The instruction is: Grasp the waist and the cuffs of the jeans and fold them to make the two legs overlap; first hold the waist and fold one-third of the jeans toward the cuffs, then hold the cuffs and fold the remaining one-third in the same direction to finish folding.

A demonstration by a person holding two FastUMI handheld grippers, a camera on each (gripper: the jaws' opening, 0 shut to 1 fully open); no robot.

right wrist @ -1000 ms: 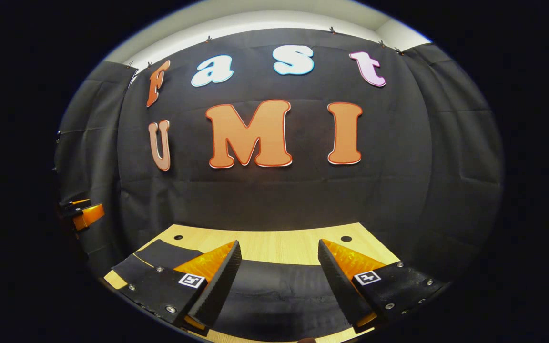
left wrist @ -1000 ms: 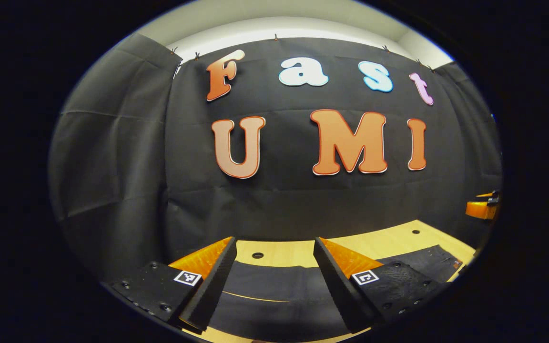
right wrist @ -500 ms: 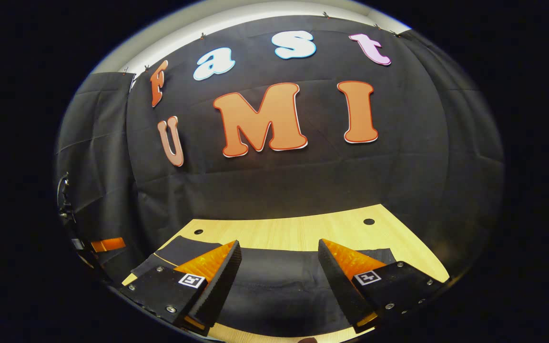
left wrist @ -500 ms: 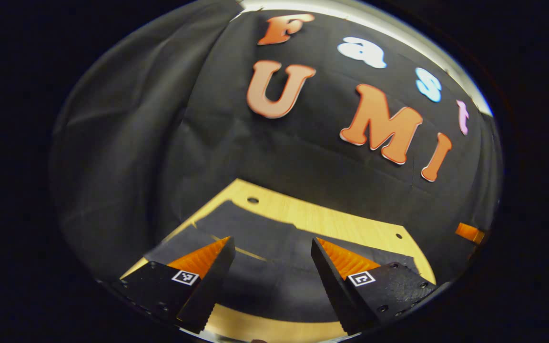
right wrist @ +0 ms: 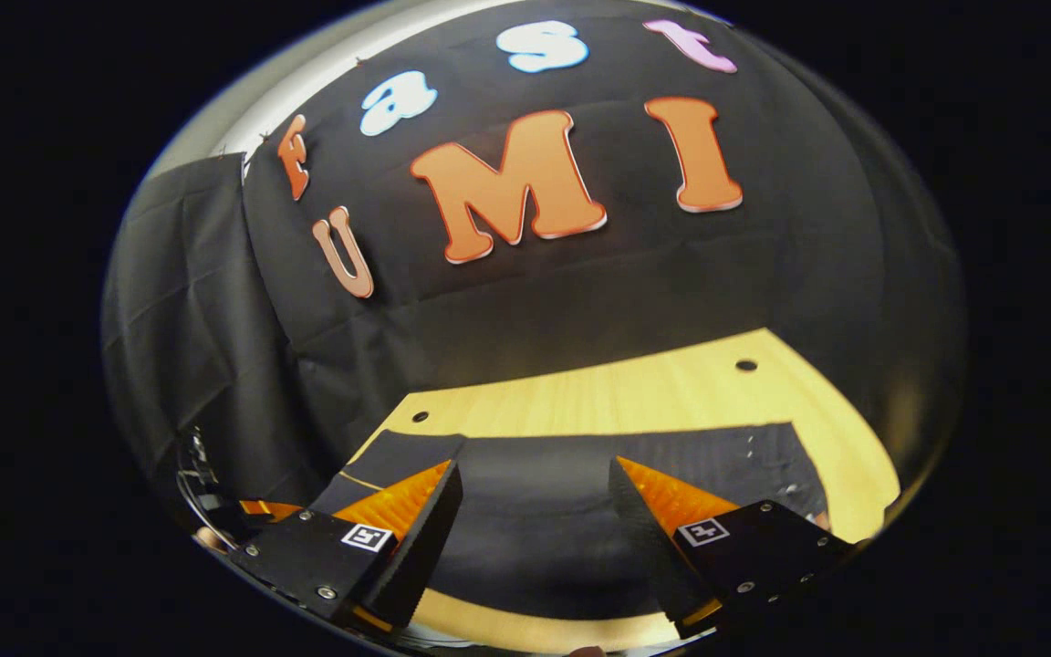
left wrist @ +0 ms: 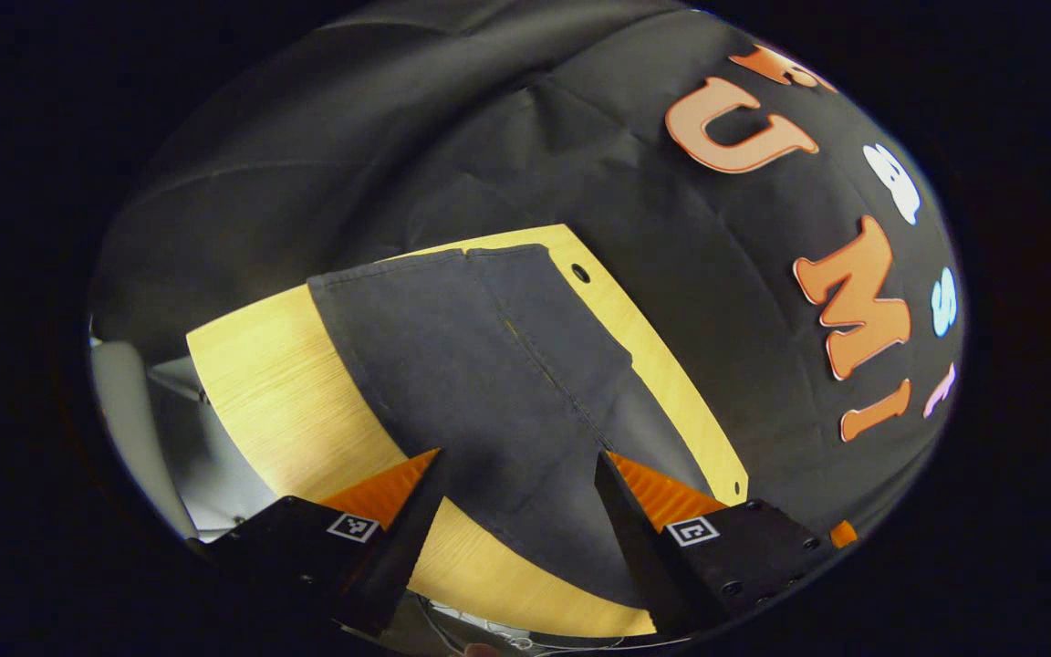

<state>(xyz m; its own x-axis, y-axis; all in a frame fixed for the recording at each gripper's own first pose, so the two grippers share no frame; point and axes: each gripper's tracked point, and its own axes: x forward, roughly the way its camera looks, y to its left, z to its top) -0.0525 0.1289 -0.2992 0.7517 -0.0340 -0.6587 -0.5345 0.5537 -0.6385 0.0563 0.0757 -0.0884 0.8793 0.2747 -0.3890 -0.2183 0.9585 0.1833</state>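
Observation:
Dark jeans (left wrist: 480, 383) lie flat on a light wooden table (left wrist: 279, 374). In the left gripper view the two legs run side by side away from me, a seam line between them, and the cuffs (left wrist: 434, 263) end at the far edge. My left gripper (left wrist: 516, 516) hovers open over the near part of the jeans, with cloth showing between its fingers but none held. In the right gripper view the jeans (right wrist: 535, 484) stretch across the table (right wrist: 635, 392), one end at the right. My right gripper (right wrist: 535, 534) hangs open above them, holding nothing.
Small round holes (right wrist: 745, 365) mark the tabletop near the back. The table's left edge (left wrist: 215, 401) drops off to a grey floor. At the lower left of the right gripper view, part of the other gripper (right wrist: 256, 506) shows.
The left gripper has swung left and tipped down, from facing the wall to looking along the jeans' legs. The right gripper has tipped down a little. Both stay open.

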